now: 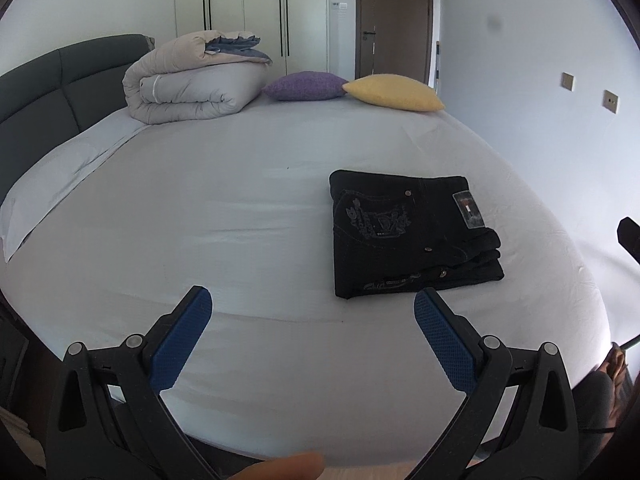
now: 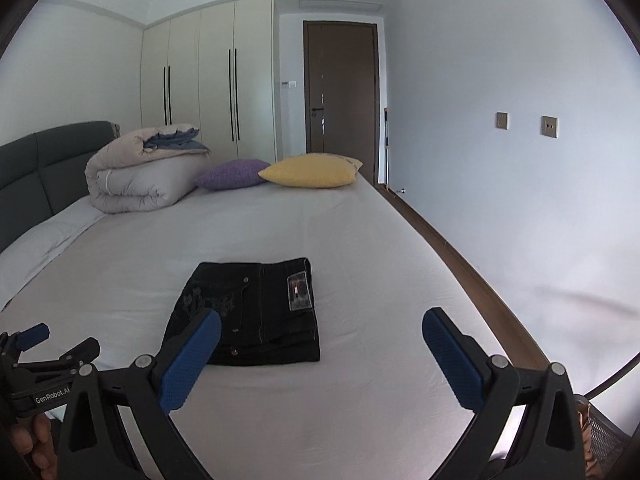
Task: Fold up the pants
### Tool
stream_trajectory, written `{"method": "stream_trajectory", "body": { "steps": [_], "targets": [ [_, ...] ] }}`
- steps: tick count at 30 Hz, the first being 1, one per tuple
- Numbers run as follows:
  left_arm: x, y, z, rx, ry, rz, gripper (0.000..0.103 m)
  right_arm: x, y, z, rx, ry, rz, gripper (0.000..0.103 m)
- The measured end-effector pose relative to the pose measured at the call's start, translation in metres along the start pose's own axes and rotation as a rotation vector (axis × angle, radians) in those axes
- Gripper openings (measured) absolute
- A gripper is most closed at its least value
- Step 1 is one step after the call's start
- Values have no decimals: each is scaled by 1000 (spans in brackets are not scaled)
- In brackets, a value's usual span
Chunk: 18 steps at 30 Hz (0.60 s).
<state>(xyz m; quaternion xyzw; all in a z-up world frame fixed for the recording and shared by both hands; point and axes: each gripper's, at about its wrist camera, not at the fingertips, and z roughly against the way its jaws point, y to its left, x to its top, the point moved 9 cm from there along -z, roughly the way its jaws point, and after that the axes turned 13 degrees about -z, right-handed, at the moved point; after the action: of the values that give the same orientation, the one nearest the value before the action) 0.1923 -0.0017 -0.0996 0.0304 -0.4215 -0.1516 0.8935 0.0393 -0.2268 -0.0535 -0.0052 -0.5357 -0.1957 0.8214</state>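
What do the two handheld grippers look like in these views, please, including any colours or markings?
Both the left gripper and the right gripper have black plastic frames with triangular cut-outs and silver pivot bolts. Their fingers carry blue pads with a fine dimpled texture. In the right wrist view, the left gripper's body bears a white "GenRobot.AI" label. No cables or sleeves are visible.

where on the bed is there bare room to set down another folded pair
Broad bare sheet lies left of the folded black jeans, reaching toward the headboard, and between the jeans and the purple cushion and yellow cushion. It is crowded only at the far edge, where the rolled duvet and both cushions sit.
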Motion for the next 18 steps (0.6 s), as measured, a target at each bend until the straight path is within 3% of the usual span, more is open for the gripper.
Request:
{"method": "stream_trajectory", "body": {
  "steps": [9, 18],
  "targets": [
    [-13, 2, -21, 2, 36, 9, 103, -47, 5, -23, -19, 163, 6, 103],
    [-17, 1, -26, 1, 45, 12, 103, -54, 5, -29, -25, 211, 7, 103]
  ]
}}
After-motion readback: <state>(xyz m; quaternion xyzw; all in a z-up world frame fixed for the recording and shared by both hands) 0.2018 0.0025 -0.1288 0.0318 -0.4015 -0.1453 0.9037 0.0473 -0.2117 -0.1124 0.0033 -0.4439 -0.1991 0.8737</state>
